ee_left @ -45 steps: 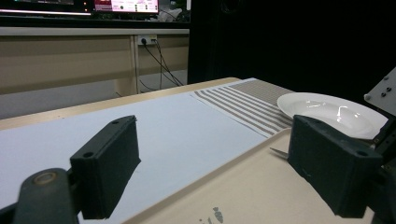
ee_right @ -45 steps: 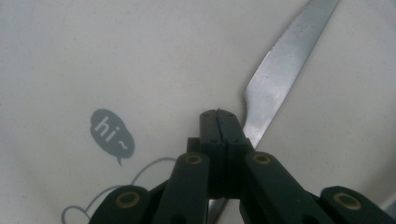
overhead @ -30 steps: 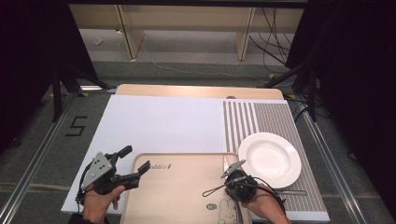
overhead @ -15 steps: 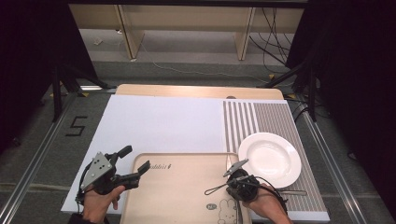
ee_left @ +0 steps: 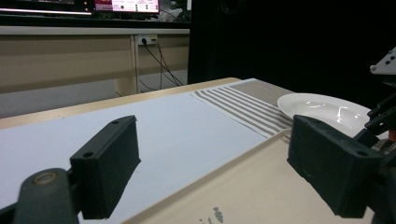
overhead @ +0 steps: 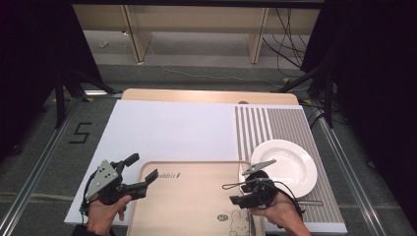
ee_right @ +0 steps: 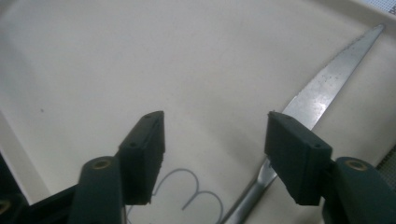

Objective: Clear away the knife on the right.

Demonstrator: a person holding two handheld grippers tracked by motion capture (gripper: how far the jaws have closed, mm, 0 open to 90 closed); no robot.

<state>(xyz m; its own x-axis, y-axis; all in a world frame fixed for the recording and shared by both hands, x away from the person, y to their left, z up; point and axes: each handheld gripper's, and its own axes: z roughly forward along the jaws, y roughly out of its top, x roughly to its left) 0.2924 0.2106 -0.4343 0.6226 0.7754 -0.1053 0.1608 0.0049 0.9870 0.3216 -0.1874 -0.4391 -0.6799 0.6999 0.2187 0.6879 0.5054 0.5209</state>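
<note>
The table [overhead: 196, 96] carries a white mat [overhead: 167, 128] with a striped placemat [overhead: 285, 123] on its 3 o'clock side. Neither looks likely to shift.

The tray [overhead: 187, 196] sits at 6 o'clock. It seems light, so a sideways nudge from either tool could slide it over the smooth mat and carry its load along.

The plate [overhead: 282, 167] lies at 4 o'clock, just beside the tray's right rim and close behind the right hand. Drawing that hand back carelessly could knock the trailing cable or the grey plate against the rim.

The left gripper [ee_left: 210, 135] hovers at 8 o'clock over the tray's far left corner. Its 2 jaws are spread wide with nothing between them. Lowered carelessly, 1 jaw could catch the rim and tip the tray.

The right gripper [ee_right: 215, 126] tilts down over the tray's 3 o'clock side. Its jaws have just been opening and now stand well apart, and the pads press on nothing.

The knife [ee_right: 327, 84] lies flat on the tray floor along that right rim. Its blade runs past the right jaw towards 1 o'clock in the right gripper view, and its handle end slants in low between the jaws. Lifting away at an angle could let the right jaw drag the smooth metal so that it skids or spins. Any fresh pinch on so thin and flat a piece may slip.
</note>
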